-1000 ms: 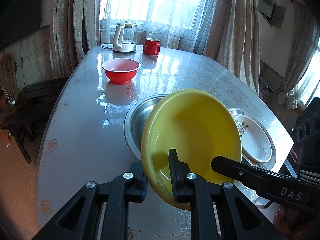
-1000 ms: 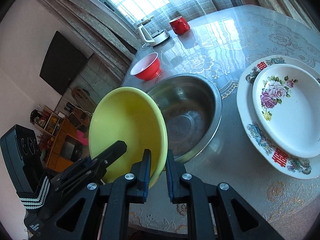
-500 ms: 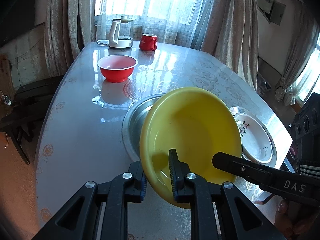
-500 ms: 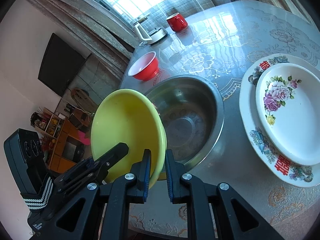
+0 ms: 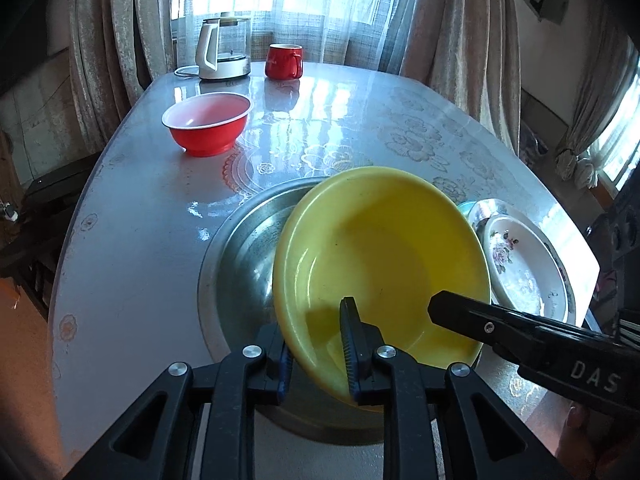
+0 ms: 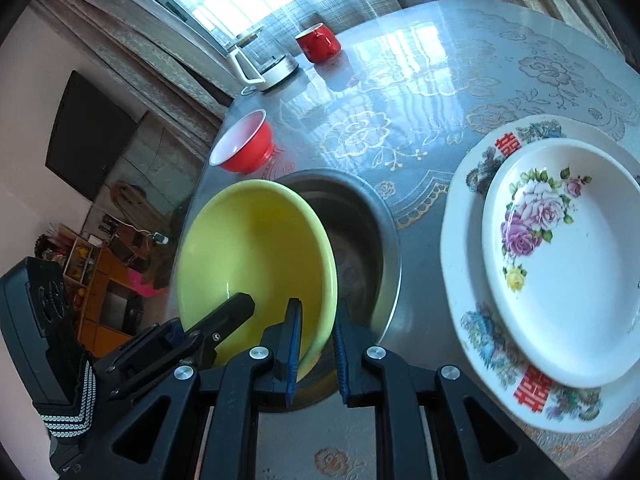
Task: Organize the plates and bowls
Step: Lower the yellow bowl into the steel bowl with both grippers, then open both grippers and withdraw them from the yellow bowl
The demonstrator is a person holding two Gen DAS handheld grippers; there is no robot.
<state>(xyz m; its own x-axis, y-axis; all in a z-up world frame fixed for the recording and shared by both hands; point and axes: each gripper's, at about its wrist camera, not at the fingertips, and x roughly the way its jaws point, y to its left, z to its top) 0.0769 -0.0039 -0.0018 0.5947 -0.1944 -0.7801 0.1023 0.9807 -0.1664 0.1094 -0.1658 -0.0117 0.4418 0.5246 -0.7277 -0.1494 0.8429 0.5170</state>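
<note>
- Yellow bowl: smooth plastic, round, shallow, tilted; sits partly inside the steel basin, its near rim over the basin's near edge.
- Steel basin: wide, round, dull brushed metal, on table w/ glossy cover printed in pale lace flowers.
- Red bowl: round, white inside, upright, well apart toward the far end.
- 2 plates stacked at right: small white one w/ rose print on a bigger floral plate bearing red double-happiness characters.
- Far end: kettle w/ clear jug and white handle, red mug.
- Writing: "DAS" in white on the right gripper's body, seen from the left cam.
- Left gripper: jaws opening, narrow gap; bowl's near rim is between the ribbed pads, pads look in contact w/ it.
- Right gripper: jaws opening, narrow gap; bowl's other rim sits between the blue-edged pads, close against them.
</note>
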